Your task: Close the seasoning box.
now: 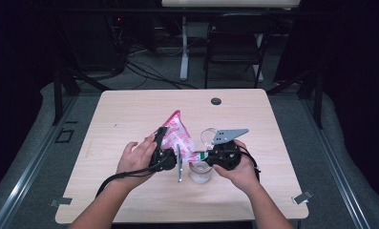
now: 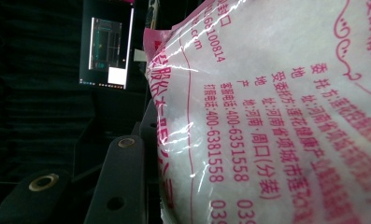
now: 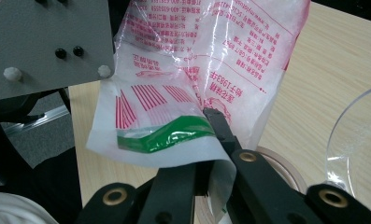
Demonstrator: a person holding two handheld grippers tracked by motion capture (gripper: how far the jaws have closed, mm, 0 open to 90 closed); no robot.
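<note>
A pink-and-white plastic bag of white granules hangs tilted above the wooden table. My left gripper is shut on the bag's body from the left; one of its fingers presses against the film, and the other is hidden behind the bag. My right gripper is shut on the bag's lower corner, at its green stripe. A clear glass cup stands on the table directly under that corner.
A second clear container stands just behind the right gripper. A black round cap sits near the table's far edge. A dark chair and a desk leg stand beyond the table. The left gripper's grey plate is close by.
</note>
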